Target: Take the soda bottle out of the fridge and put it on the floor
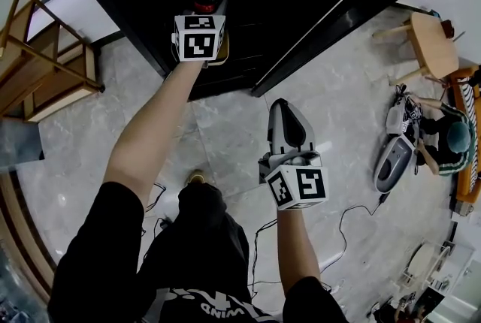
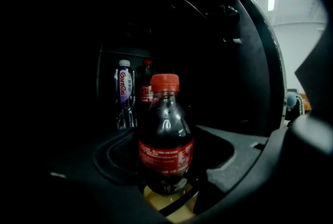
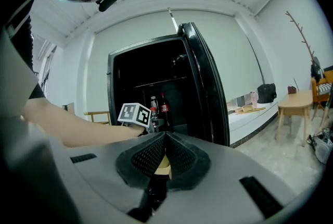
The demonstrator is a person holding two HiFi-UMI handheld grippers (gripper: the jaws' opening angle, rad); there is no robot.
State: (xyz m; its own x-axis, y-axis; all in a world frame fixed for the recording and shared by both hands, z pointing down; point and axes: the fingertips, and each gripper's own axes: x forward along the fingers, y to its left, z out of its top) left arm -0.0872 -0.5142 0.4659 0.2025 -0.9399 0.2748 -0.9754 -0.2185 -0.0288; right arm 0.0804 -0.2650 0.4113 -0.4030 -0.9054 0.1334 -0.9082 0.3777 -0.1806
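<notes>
The left gripper's point(image 2: 167, 178) jaws stand wide on either side of a small dark soda bottle with a red cap and red label point(image 2: 165, 134). Their black curved pads lie against its flanks, as far as the dark interior lets one see. The bottle is upright inside the tall black fridge point(image 3: 200, 92), low between the jaws. Just behind it stand a clear plastic water bottle with a white cap and purple label point(image 2: 124, 90) and a second dark red-capped bottle point(image 2: 146, 87), close together.

The right gripper's point(image 3: 164, 137) jaws are pressed together with nothing between them. It hangs outside the fridge, over the grey marble-tiled floor point(image 1: 225, 134), pointing toward the opening, where the left forearm reaches in. The fridge door point(image 1: 338, 13) stands open to the right.

Further out, a light wooden frame chair point(image 1: 45, 66) is at the left. A small round wooden table point(image 1: 432, 43) and a seated person in a green striped top point(image 1: 451, 137) are at the far right.
</notes>
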